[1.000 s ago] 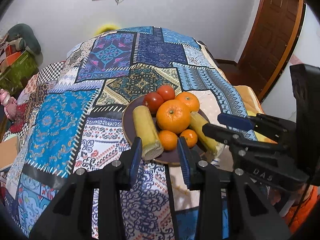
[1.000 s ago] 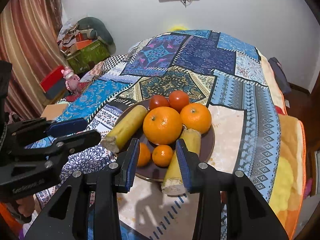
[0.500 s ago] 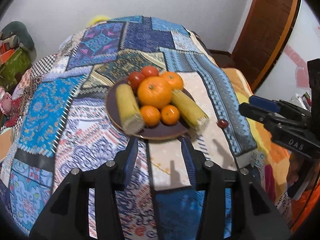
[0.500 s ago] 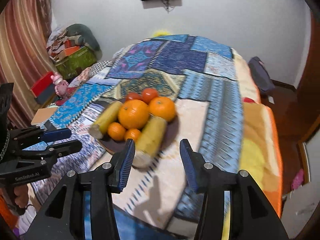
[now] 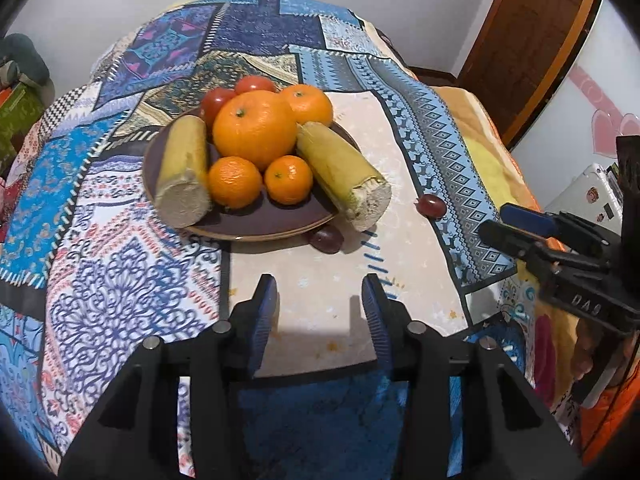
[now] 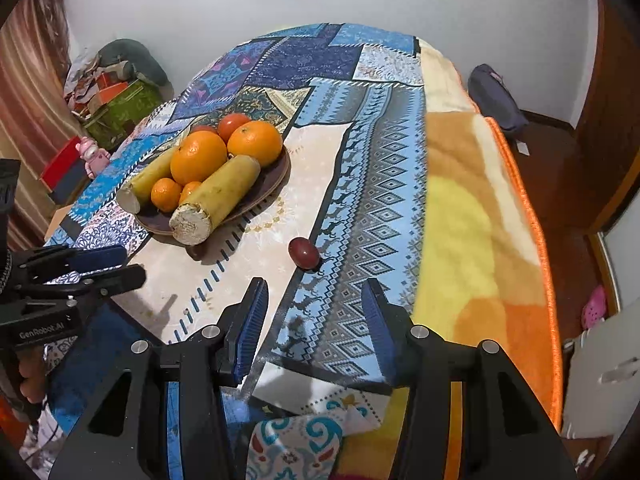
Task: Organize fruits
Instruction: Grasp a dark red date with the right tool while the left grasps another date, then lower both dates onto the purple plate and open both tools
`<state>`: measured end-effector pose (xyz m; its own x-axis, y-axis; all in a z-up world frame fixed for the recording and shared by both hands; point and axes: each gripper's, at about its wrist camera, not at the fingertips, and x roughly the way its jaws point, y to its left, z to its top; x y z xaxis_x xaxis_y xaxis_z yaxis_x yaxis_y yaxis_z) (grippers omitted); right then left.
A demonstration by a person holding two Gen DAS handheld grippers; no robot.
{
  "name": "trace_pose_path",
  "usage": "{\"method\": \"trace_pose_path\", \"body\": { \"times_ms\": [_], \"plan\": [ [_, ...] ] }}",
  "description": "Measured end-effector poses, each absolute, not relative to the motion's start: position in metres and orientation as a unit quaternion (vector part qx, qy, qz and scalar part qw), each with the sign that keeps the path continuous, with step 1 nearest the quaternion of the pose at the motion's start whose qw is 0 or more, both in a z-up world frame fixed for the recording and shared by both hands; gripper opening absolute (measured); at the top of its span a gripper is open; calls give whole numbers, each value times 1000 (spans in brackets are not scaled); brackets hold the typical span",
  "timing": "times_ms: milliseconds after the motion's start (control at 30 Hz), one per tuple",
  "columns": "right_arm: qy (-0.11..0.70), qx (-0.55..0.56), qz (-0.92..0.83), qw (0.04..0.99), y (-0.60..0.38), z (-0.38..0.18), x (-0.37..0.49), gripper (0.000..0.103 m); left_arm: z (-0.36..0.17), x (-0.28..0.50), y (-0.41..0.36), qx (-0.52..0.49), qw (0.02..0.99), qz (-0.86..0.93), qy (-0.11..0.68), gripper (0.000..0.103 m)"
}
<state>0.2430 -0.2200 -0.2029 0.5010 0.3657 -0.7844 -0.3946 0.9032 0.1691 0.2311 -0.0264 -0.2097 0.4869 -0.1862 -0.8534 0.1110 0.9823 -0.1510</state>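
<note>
A dark plate (image 5: 256, 224) (image 6: 276, 184) on the patchwork cloth holds several oranges (image 5: 254, 128) (image 6: 198, 156), two tomatoes (image 5: 216, 100) and two yellow-green stalk pieces (image 5: 344, 176) (image 6: 216, 200). Two dark red grapes lie on the cloth: one (image 5: 327, 239) against the plate's near rim, one (image 5: 431, 205) (image 6: 304, 253) to its right. My left gripper (image 5: 320, 316) is open and empty, short of the plate. My right gripper (image 6: 314, 320) is open and empty, just short of the right grape; it also shows at the right of the left wrist view (image 5: 536, 228).
The cloth's edge runs close under both grippers. An orange and yellow blanket (image 6: 480, 220) covers the right side. A wooden door (image 5: 532, 40) stands at right. Boxes and a bag (image 6: 116, 96) sit on the floor at far left.
Both grippers have pulled back from the plate and opened wider. The right one has swung right, bringing the loose grape in front of it. Two grapes have come into view.
</note>
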Motion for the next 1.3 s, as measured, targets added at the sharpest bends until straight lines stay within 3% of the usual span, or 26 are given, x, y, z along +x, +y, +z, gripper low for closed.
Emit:
{"method": "trace_pose_path", "body": {
  "times_ms": [267,767,967,1300],
  "plan": [
    [454,-20,235,859,-209,-217,257,36,-226,254,-38,-41,848,-83,522,35],
    [458,-40,240,855,-194,-236,267,31,-240,276,-45,-59,850,-58,520,34],
    [456,-38,237,857,-193,-236,271,22,-242,279,-41,-62,852,-55,518,22],
    [452,-35,232,860,-197,-230,269,21,-234,265,-34,-69,850,-69,518,19]
  ]
}}
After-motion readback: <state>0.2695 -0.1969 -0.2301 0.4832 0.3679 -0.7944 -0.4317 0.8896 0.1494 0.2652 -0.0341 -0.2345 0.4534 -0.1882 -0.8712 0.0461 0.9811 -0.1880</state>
